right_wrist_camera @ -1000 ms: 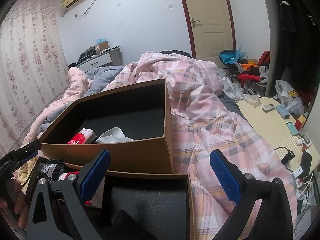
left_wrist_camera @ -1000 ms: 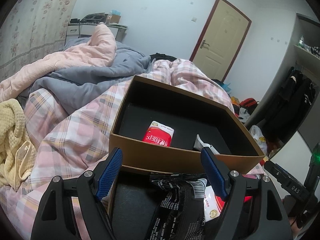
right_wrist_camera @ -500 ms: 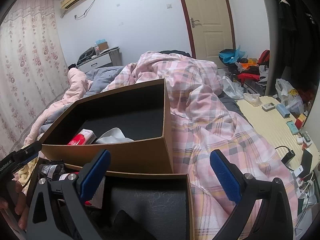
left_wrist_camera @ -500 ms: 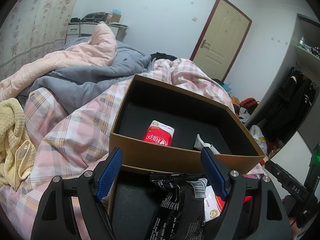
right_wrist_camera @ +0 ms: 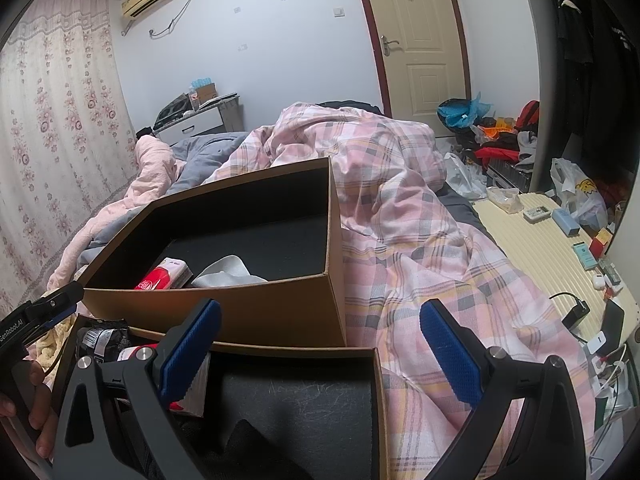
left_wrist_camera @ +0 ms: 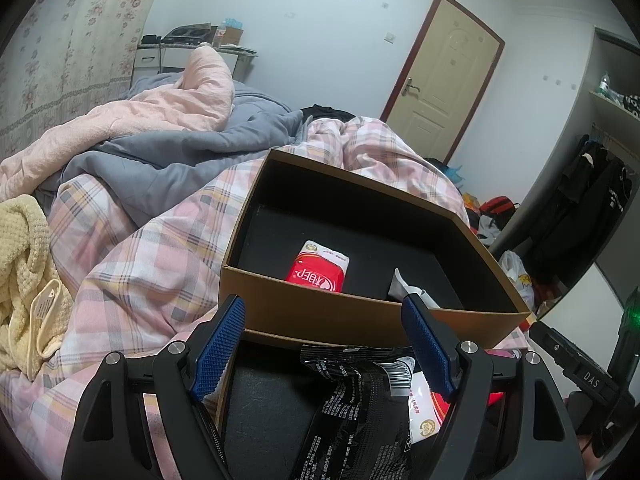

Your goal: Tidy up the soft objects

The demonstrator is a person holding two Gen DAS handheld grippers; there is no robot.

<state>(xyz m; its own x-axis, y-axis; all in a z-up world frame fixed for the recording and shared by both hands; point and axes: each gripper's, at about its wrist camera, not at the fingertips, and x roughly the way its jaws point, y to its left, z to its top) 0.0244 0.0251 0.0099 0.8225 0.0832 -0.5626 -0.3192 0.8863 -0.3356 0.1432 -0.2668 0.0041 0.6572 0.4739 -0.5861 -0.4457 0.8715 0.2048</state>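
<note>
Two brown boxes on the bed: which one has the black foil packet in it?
The near box, right under the left gripper, holds the black foil packet. The far box holds only a red tissue pack and white cloth.

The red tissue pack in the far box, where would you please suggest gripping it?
Grip the red tissue pack across its narrow width, from above with the left tongs. It lies flat on the far box floor, so the walls block sideways approaches.
</note>
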